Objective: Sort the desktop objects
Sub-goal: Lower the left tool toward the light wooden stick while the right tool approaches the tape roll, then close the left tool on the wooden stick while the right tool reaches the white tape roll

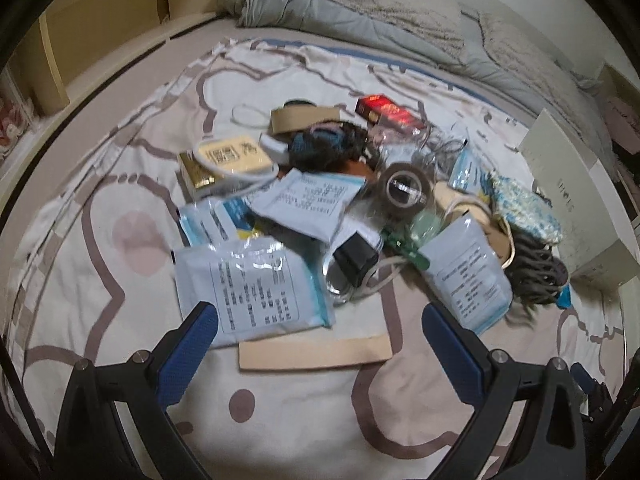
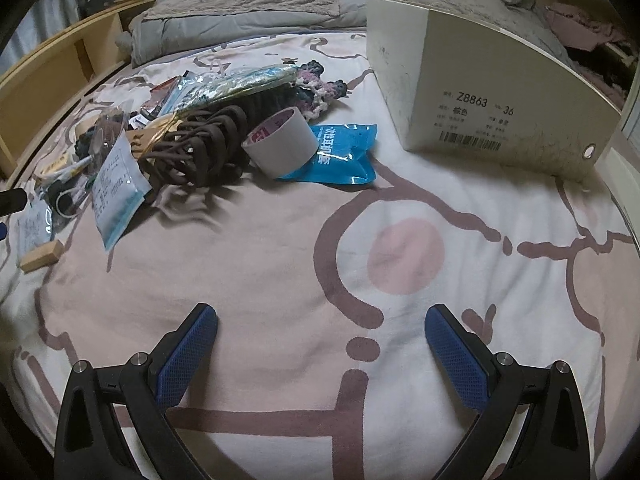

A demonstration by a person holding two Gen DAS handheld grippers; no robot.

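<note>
A pile of small objects lies on a patterned bed sheet (image 1: pixel 120 288). In the left wrist view I see white-blue packets (image 1: pixel 252 284), a beige strip (image 1: pixel 316 354), a black charger (image 1: pixel 354 258), a brown tape roll (image 1: pixel 404 190) and a red box (image 1: pixel 386 112). My left gripper (image 1: pixel 320 320) is open, just before the nearest packet and above the strip. In the right wrist view a tape roll (image 2: pixel 280 144), a blue packet (image 2: pixel 340 154) and a brown claw clip (image 2: pixel 200 148) lie ahead. My right gripper (image 2: pixel 320 320) is open and empty over bare sheet.
A white shoebox (image 2: pixel 480 76) stands at the right of the pile; it also shows in the left wrist view (image 1: pixel 568 184). A grey quilt (image 1: pixel 360 12) lies at the far end. Wooden shelving (image 2: pixel 52 76) runs along the left side.
</note>
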